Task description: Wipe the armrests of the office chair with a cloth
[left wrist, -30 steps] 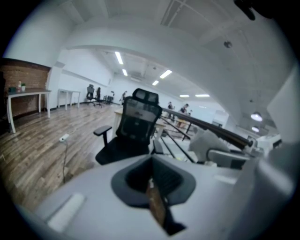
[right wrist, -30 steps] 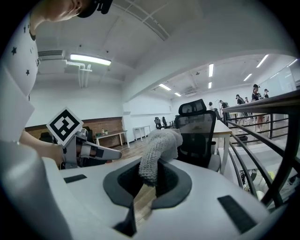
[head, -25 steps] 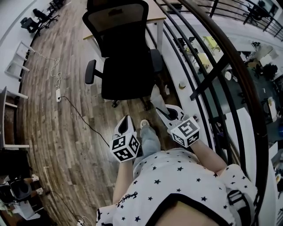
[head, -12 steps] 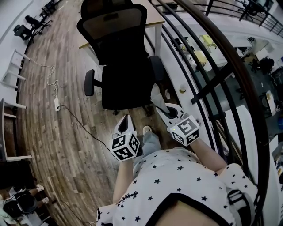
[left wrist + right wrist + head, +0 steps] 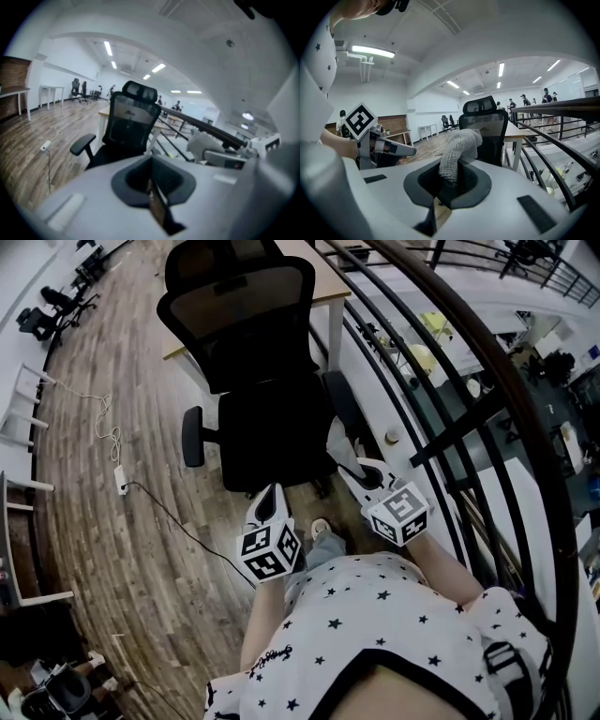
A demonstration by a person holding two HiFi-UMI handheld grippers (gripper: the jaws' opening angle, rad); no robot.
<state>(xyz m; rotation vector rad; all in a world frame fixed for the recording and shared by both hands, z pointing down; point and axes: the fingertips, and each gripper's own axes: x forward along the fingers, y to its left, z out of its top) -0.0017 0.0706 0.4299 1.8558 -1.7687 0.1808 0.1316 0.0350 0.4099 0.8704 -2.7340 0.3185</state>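
Observation:
The black office chair [image 5: 267,427] stands on the wood floor just ahead of me, its back [image 5: 234,315] toward a desk. Its left armrest [image 5: 192,435] and right armrest [image 5: 343,401] are both bare. My right gripper [image 5: 349,465] is shut on a pale knitted cloth [image 5: 336,439], held close to the right armrest's near end and not touching it. In the right gripper view the cloth [image 5: 457,150] sticks up from the gripper [image 5: 450,183], with the chair [image 5: 485,124] behind. My left gripper [image 5: 269,505] is shut with nothing in it, short of the seat's front edge. The left gripper view shows the chair [image 5: 126,129] ahead.
A dark handrail with black bars [image 5: 450,381] runs along the right, close to the chair's right side. A wooden desk [image 5: 323,273] stands behind the chair. A cable and power strip [image 5: 120,482] lie on the floor at left. My shoe [image 5: 321,527] shows between the grippers.
The chair sits lower and nearer in the head view, so I have closed in on it. Both grippers keep their hold and stance; the right one has drifted slightly right.

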